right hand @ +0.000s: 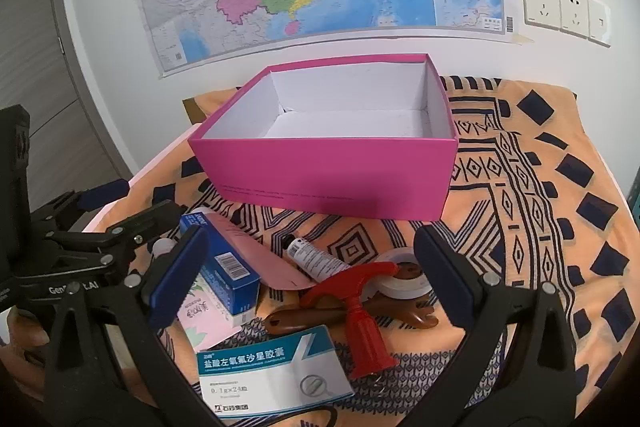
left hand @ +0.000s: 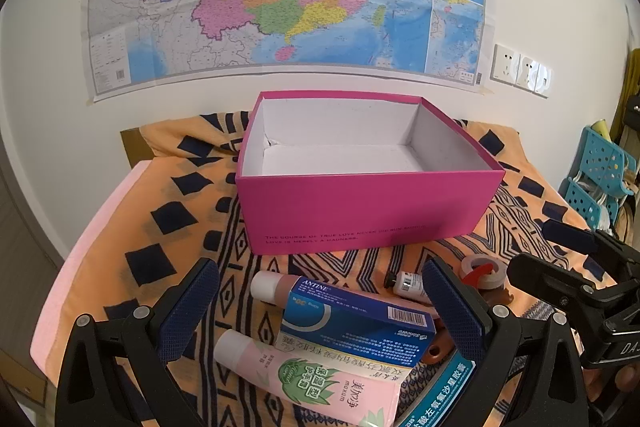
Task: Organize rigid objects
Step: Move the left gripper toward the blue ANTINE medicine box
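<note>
Nearby, small items are seen heaped on the patterned cloth (right hand: pixel 540 187) just in front of the pink box (right hand: pixel 328 179): a blue carton (left hand: pixel 360 323), a pink tube (left hand: pixel 304 379), a red T-handle (right hand: pixel 360 311), a tape roll (right hand: pixel 404 277). Both the left gripper (left hand: pixel 320 311) and the right gripper (right hand: pixel 312 275) are held spread wide above them, nothing being grasped.

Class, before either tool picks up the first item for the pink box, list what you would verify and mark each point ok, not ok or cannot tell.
1. Pink box open, nothing inside: ok.
2. Left tool open, holding nothing: ok.
3. Right tool open, holding nothing: ok.
4. Items lie apart for a clean grasp: not ok; blue carton rests on pink tube.
5. Red handle free: not ok, it lies across the brown tool.
</note>
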Demonstrator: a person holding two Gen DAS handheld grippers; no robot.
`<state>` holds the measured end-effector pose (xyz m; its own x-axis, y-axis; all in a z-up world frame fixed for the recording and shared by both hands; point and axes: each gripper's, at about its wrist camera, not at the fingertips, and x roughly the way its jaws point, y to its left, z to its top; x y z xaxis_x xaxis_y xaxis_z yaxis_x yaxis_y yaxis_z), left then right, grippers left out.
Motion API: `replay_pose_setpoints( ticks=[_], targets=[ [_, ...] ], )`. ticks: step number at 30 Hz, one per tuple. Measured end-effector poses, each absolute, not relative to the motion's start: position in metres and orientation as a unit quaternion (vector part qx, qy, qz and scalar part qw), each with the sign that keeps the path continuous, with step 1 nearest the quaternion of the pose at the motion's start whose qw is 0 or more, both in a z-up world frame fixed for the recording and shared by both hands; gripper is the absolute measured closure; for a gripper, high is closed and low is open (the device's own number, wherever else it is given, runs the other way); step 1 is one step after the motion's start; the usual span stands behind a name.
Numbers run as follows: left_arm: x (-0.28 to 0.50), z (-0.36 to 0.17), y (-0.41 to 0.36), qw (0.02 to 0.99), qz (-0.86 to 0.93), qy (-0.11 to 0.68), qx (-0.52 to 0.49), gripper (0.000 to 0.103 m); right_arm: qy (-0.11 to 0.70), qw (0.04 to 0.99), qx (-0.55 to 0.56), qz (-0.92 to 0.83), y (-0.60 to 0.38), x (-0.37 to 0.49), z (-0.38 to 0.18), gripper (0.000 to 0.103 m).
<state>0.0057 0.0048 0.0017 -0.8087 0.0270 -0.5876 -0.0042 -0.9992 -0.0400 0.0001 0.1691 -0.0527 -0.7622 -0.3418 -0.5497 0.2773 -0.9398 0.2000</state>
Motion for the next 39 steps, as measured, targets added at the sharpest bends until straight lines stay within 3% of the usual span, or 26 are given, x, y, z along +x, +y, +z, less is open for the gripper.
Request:
replay_pose_setpoints(
  ticks=[25, 29, 33, 39],
  targets=[
    [-0.004, -0.012, -0.027, 0.003, 0.944, -0.033, -0.328, 0.000, -0.055, 0.201, 0.319, -0.924, 0.162, -0.003, -0.055, 0.001],
    [-0.009, -0.022, -0.037, 0.006, 0.939, -0.033, -0.342, 0.000, -0.057, 0.228, 0.333, -0.913, 0.157, -0.004, -0.059, 0.006],
    [-0.012, -0.031, -0.041, 0.027, 0.935, -0.035, -0.353, 0.002, -0.066, 0.259, 0.356, -0.895, 0.153, -0.008, -0.064, 0.023],
    [-0.014, -0.043, -0.037, 0.070, 0.927, -0.032, -0.366, 0.019, -0.044, 0.289, 0.397, -0.870, 0.137, -0.009, -0.075, 0.031]
  ],
)
